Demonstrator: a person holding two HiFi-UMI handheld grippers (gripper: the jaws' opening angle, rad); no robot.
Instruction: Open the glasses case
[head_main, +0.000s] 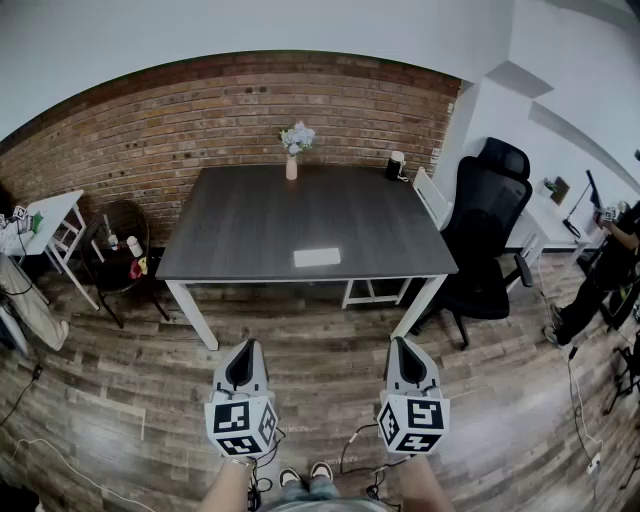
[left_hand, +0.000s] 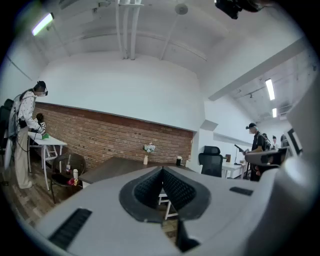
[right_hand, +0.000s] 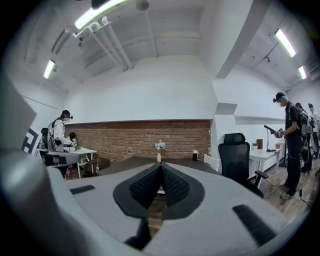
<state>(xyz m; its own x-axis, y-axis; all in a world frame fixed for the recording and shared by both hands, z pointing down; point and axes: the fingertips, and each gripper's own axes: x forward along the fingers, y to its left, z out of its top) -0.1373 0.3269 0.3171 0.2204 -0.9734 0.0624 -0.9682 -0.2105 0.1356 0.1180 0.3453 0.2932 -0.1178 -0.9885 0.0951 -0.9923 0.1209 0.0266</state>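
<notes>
A white glasses case (head_main: 317, 257) lies flat near the front edge of the dark table (head_main: 250, 235). Both grippers are held level over the wooden floor, well short of the table. My left gripper (head_main: 243, 349) is shut with nothing in it; its pads (left_hand: 150, 187) meet at the tips. My right gripper (head_main: 404, 347) is shut and empty too, its pads (right_hand: 172, 186) pressed together. The case does not show in either gripper view.
A small vase of flowers (head_main: 293, 150) and a dark cup (head_main: 396, 167) stand at the table's far edge. A black office chair (head_main: 487, 235) and a white chair (head_main: 432, 196) stand on the right. A side table with bottles (head_main: 125, 255) is at the left. People stand at both sides.
</notes>
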